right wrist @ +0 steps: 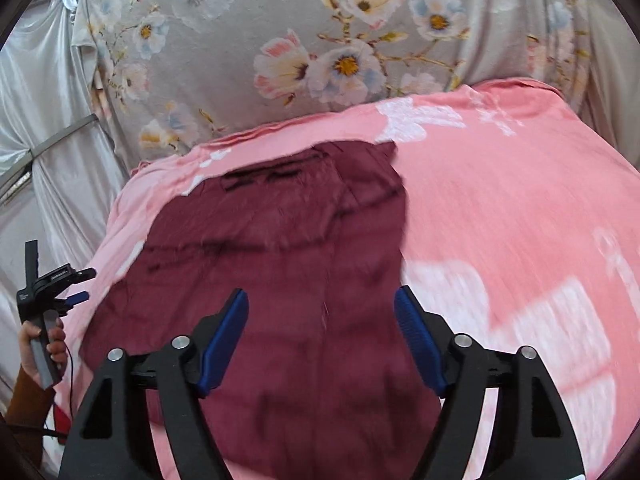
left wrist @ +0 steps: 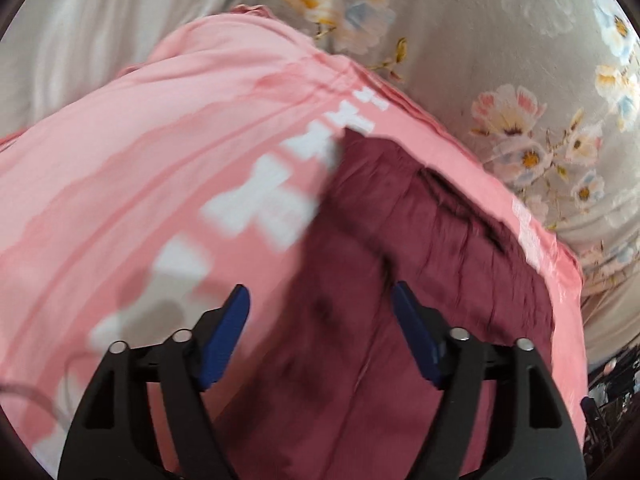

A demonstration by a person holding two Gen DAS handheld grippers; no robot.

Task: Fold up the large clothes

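pink printed sheet (right wrist: 500, 208), grey floral bedspread (right wrist: 248, 32), silvery curtain (right wrist: 36, 120)

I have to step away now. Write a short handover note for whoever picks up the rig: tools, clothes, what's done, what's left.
Left tool: open, nothing between the fingers.
Right tool: open, also empty.
Maroon garment lies spread on the pink cloth, which covers the floral bedsheet. Both tools hover above the garment.
Done: garment laid down and released, apparently partly folded; frames are blurred.
Left: check the edges, finish folding.

Home bedroom: bed w/ floral sheet (right wrist: 248, 12), pink blanket (right wrist: 500, 208) on top.
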